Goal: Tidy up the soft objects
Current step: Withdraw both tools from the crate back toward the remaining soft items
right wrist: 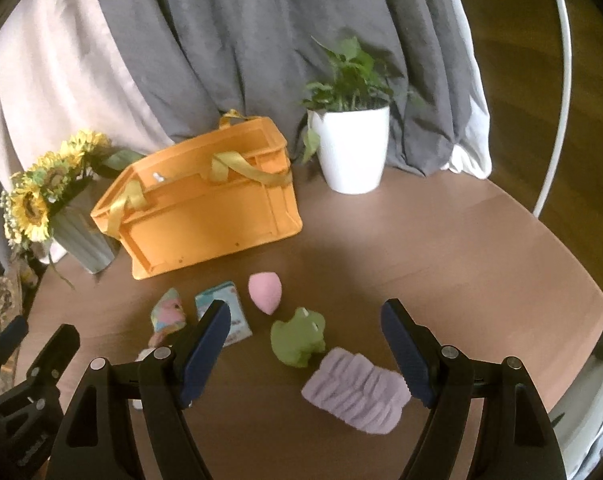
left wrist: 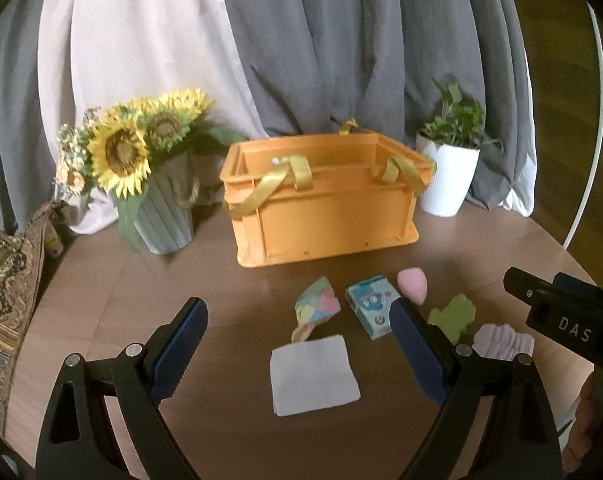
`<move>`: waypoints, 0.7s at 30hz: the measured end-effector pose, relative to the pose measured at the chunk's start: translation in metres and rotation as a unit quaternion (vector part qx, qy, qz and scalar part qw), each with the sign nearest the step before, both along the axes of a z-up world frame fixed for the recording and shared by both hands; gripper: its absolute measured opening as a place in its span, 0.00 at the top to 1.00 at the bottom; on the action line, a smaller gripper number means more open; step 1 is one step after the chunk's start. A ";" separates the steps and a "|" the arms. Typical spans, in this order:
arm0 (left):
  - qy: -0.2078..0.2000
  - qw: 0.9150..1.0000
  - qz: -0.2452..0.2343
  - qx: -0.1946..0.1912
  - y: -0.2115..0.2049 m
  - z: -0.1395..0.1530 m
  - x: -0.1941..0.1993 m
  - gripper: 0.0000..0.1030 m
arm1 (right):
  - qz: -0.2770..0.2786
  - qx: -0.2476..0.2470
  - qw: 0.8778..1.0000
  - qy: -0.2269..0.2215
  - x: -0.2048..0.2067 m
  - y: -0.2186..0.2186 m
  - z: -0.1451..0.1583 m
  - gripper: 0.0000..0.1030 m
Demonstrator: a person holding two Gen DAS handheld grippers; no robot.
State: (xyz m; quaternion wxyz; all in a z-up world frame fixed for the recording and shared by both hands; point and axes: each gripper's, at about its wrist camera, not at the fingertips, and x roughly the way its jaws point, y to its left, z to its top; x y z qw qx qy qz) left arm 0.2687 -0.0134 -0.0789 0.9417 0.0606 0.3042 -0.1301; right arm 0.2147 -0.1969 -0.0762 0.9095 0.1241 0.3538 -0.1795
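Grey curtains hang behind the counter, where all soft items lie outside the orange basket, both hand-held grippers, left and right, spread and empty.

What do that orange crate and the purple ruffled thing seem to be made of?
The orange crate looks like rigid moulded plastic, matte, with ribbed walls; its yellow handles look like satin ribbon. The purple ruffled band seems soft plush fabric, gathered in folds, probably elastic inside.

- Left gripper showed black triangular arms, silver pivot screws and ridged navy pads.
- Right gripper matched it; its black body carried white "DAS" lettering.
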 end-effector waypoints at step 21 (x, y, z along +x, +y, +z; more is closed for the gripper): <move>0.068 0.997 -0.016 0.024 -0.005 -0.065 0.011 0.10 | -0.028 -0.059 0.997 0.042 -0.011 0.010 -0.054 0.24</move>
